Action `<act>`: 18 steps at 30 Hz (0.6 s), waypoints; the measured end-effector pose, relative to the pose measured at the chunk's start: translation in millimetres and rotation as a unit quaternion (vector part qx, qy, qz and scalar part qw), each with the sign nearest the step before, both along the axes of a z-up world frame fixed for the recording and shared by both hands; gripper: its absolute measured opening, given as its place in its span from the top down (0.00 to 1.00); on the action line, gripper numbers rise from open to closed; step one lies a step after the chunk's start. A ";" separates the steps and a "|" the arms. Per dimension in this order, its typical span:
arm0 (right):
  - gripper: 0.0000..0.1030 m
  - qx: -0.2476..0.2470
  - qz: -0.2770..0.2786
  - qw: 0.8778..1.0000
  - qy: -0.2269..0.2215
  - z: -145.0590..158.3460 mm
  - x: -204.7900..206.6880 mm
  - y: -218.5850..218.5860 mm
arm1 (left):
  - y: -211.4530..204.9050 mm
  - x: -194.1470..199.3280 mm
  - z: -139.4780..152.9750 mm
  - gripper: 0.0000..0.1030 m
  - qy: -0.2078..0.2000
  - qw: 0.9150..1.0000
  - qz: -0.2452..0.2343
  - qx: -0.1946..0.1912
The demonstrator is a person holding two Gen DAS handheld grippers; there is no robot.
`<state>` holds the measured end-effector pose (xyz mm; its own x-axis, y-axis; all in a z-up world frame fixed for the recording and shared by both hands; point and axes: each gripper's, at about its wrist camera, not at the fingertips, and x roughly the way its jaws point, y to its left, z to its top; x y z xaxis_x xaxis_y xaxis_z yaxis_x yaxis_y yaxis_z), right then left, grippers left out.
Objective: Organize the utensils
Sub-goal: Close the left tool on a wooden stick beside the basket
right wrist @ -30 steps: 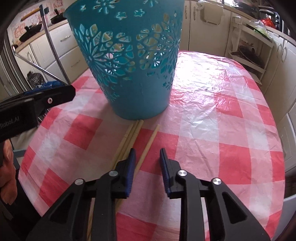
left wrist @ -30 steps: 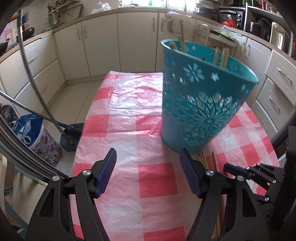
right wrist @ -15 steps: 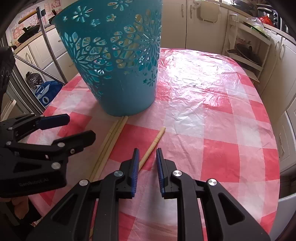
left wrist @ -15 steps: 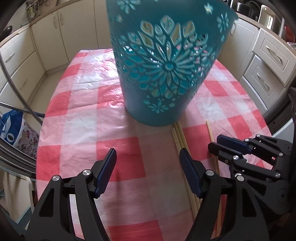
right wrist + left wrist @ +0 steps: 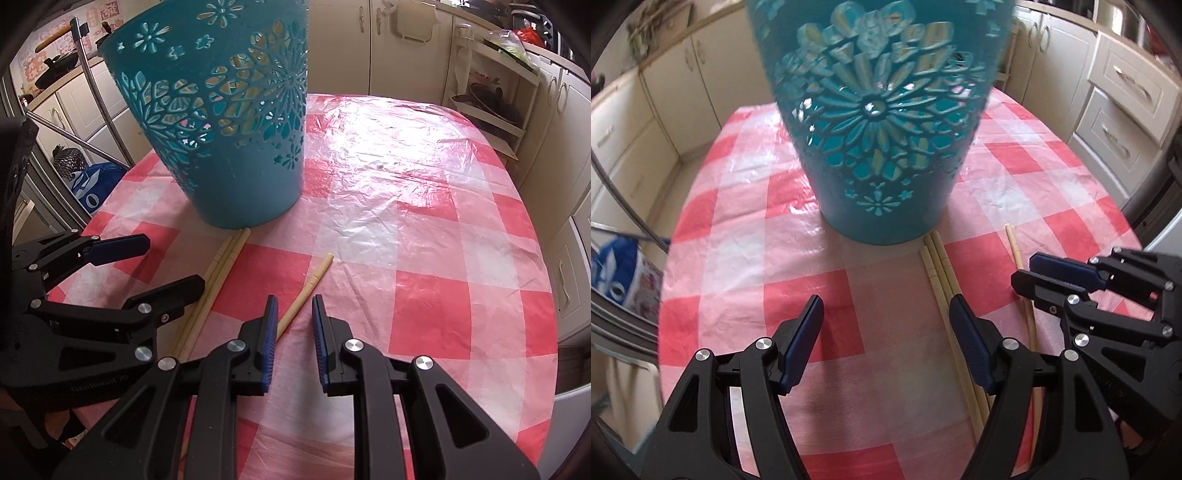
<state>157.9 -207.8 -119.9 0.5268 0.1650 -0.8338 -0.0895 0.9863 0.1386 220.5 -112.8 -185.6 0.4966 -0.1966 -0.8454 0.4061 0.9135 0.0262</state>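
A teal cut-out basket (image 5: 879, 122) stands upright on the red-and-white checked table (image 5: 738, 206); it also shows in the right wrist view (image 5: 225, 122). A bundle of wooden chopsticks (image 5: 942, 273) lies in front of it, with a single chopstick (image 5: 1015, 251) to the right. My left gripper (image 5: 886, 314) is open and empty, its right finger over the bundle. My right gripper (image 5: 293, 310) is partly open, straddling the single chopstick (image 5: 314, 278) just above the table. The bundle (image 5: 221, 262) lies to its left, by the left gripper (image 5: 162, 266).
Cream kitchen cabinets (image 5: 665, 92) ring the table. A blue patterned bag (image 5: 617, 273) sits on the floor at the left. A white shelf rack (image 5: 491, 85) stands behind the table at the right. The table's far half (image 5: 406, 155) carries only shiny plastic cover.
Both grippers dropped lower and closer to the chopsticks in front of the basket. The left gripper swung right toward the bundle. The right gripper's jaws now straddle the single chopstick.
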 end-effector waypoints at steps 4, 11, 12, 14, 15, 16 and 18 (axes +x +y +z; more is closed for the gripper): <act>0.81 -0.001 0.000 1.000 0.000 0.1 0.2 0.3 | -0.5 1.3 -3.0 0.35 0.005 1.000 -0.001 0.017; 0.81 -0.002 -0.001 1.000 -0.002 -0.6 -0.5 0.7 | 0.2 1.1 -1.8 0.53 0.006 1.000 -0.012 0.002; 0.81 -0.002 -0.001 1.000 -0.002 -0.6 -0.7 0.9 | -2.3 0.1 -1.7 0.63 0.006 1.000 -0.020 -0.002; 0.81 -0.003 0.001 1.000 -0.003 -0.7 -1.0 1.8 | -6.2 -3.0 -1.0 0.77 0.006 0.999 -0.034 -0.009; 0.81 -0.004 0.001 1.000 -0.004 -0.5 -1.3 2.1 | -7.5 -3.4 -0.4 0.84 0.011 0.999 -0.042 -0.021; 0.81 -0.004 0.004 1.000 -0.003 -0.4 -1.3 2.6 | -7.3 -3.4 0.2 0.88 0.020 0.998 -0.047 -0.039; 0.81 -0.002 0.009 1.000 -0.002 0.0 -1.7 3.5 | -3.4 0.0 0.4 0.95 0.045 0.995 -0.049 -0.072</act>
